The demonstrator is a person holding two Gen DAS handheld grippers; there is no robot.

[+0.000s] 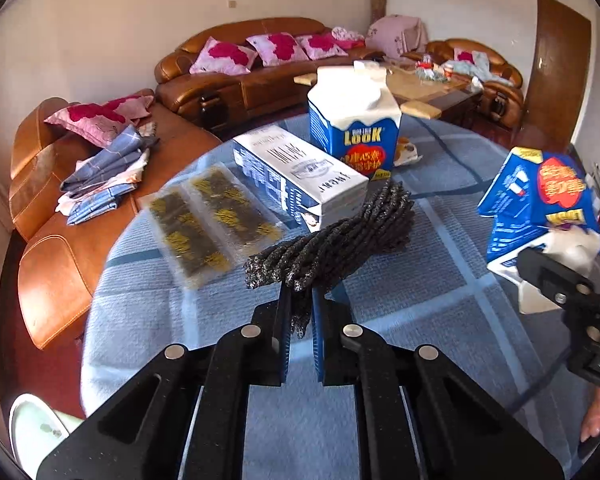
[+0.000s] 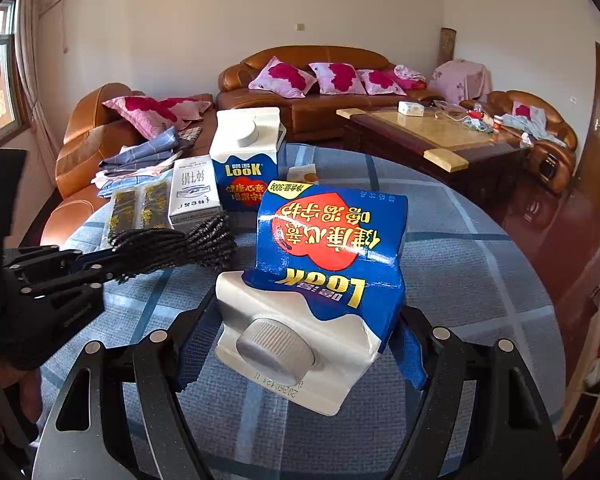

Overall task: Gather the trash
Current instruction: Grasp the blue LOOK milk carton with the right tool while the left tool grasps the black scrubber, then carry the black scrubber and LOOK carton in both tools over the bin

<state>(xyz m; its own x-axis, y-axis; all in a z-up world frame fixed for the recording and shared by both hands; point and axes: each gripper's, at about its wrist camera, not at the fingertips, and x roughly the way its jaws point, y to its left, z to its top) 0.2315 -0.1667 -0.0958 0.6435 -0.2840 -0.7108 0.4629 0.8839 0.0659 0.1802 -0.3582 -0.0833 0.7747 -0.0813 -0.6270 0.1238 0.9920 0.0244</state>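
My left gripper (image 1: 301, 308) is shut on a dark speckled knitted bundle (image 1: 340, 236) and holds it just above the blue plaid tablecloth (image 1: 420, 320); it also shows in the right wrist view (image 2: 172, 248). My right gripper (image 2: 300, 344) is shut on a crushed blue LOOK carton (image 2: 328, 256), held upside down with its cap toward the camera; the carton also shows in the left wrist view (image 1: 540, 200). On the table stand an upright blue LOOK carton (image 1: 352, 120), a white milk box (image 1: 300, 172) lying flat and a clear packet of dark snacks (image 1: 208, 220).
A small wrapper (image 1: 406, 152) lies behind the upright carton. Brown leather sofas (image 1: 60, 200) with pink cushions flank the table's left and far sides. A wooden coffee table (image 2: 432, 136) stands beyond. A white bin (image 1: 36, 428) sits at lower left.
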